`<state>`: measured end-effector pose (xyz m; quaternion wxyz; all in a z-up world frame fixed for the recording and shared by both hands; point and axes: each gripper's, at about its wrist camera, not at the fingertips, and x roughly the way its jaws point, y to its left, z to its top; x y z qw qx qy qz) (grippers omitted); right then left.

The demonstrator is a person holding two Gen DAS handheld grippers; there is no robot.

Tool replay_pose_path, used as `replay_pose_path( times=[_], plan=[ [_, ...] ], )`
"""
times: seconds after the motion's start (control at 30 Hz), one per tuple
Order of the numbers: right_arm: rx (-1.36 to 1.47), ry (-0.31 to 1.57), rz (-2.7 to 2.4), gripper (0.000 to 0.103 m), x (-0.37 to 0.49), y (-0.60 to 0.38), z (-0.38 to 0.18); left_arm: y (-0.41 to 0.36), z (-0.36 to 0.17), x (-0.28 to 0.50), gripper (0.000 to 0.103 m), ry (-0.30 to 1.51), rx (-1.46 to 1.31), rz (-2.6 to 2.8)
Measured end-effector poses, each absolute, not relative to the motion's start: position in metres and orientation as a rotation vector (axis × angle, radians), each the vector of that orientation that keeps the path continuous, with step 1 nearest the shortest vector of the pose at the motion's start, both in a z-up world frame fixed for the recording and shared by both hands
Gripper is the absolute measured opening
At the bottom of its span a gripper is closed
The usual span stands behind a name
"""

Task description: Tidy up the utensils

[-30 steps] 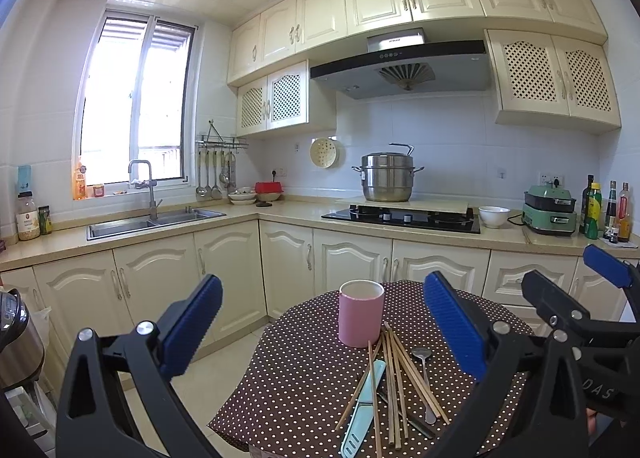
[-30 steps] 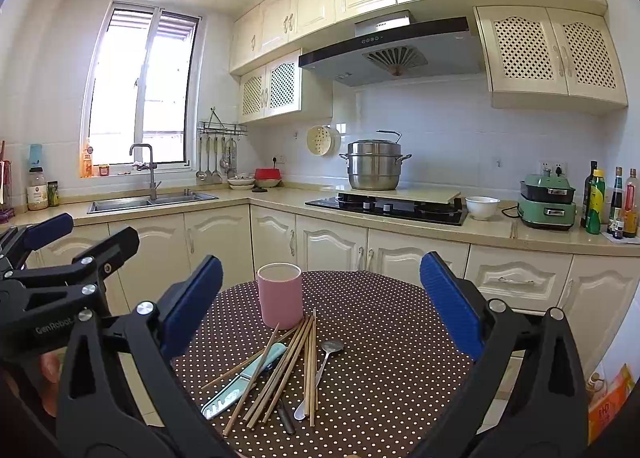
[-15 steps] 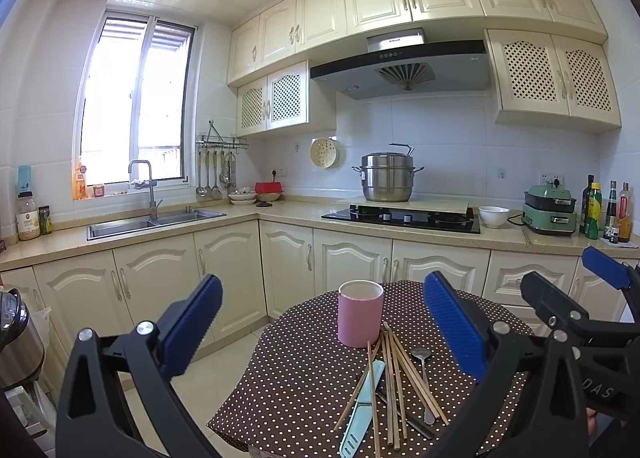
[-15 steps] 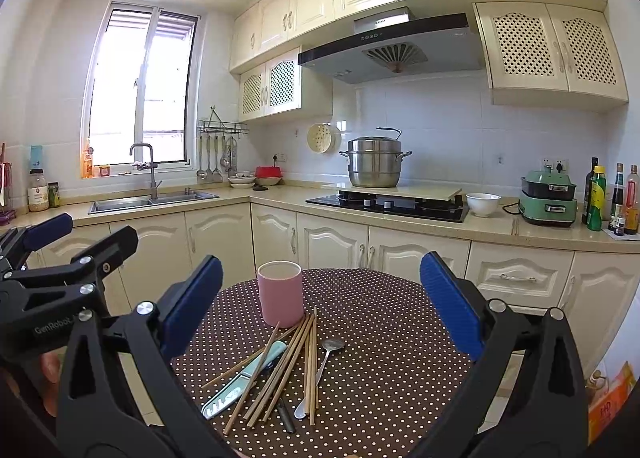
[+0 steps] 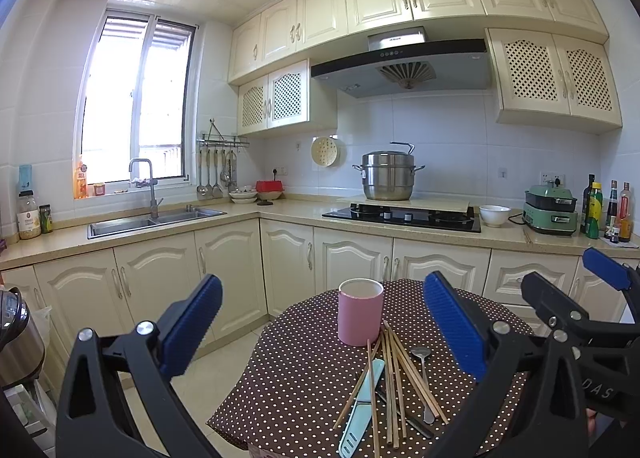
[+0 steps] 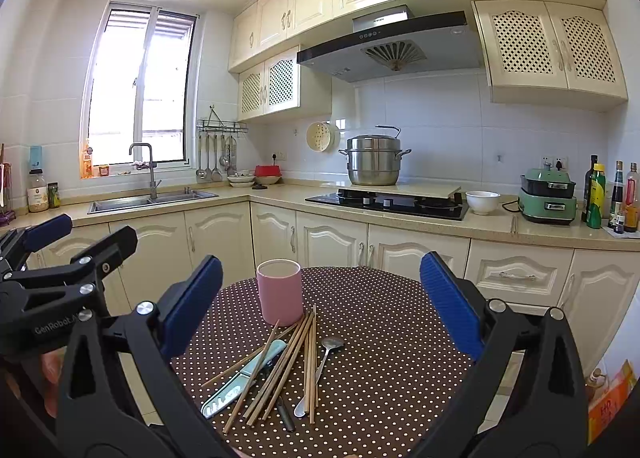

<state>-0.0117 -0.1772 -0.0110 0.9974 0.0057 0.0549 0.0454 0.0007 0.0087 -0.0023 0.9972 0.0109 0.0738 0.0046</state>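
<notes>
Each hand-held gripper, left (image 5: pixel 322 332) and right (image 6: pixel 320 312), hangs with fingers spread, holding nothing (ready to pick). Just ahead, on the bench (image 6: pixel 384 322), chopsticks (image 6: pixel 292 354), spoon (image 6: pixel 324 358) and knife (image 6: pixel 244 376) lie heaped beside the cup (image 6: pixel 279 292), probably their holder.

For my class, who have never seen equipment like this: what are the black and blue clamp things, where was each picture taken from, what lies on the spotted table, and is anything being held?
No robot arm here: a person holds a two-finger clamp in each hand, each with a wide-angle camera looking along its blue fingers. One picture comes from the left gripper, the other from the right gripper. Each also shows the other clamp at its edge.

Both are open and hold nothing, hovering over a round table with a brown dotted cloth. On it stands a pink cup. In front lies a loose pile: wooden chopsticks, a metal spoon and a pale blue-handled knife. The kitchen counter, sink and stove are behind.
</notes>
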Motion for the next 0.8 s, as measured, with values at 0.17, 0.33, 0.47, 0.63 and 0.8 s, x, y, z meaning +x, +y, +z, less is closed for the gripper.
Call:
replay_pose_path(
  times=[0.17, 0.33, 0.47, 0.63, 0.8],
  plan=[
    [0.013, 0.112, 0.09, 0.097, -0.0128, -0.1771, -0.012, 0.0084, -0.0029, 0.0005, 0.099, 0.149, 0.024, 0.012],
    [0.016, 0.115, 0.089, 0.097, -0.014, -0.1779, -0.0127, 0.0075, -0.0042, 0.0005, 0.099, 0.15, 0.026, 0.012],
    [0.017, 0.118, 0.09, 0.097, -0.0128, -0.179, -0.012, 0.0075, -0.0042, 0.0004, 0.099, 0.15, 0.027, 0.012],
    [0.018, 0.121, 0.09, 0.097, -0.012, -0.1798, -0.0119, 0.0075, -0.0045, 0.0006, 0.099, 0.151, 0.028, 0.012],
    [0.018, 0.125, 0.09, 0.097, -0.0112, -0.1806, -0.0128, 0.0077, -0.0045, 0.0006, 0.099, 0.152, 0.028, 0.012]
  ],
)
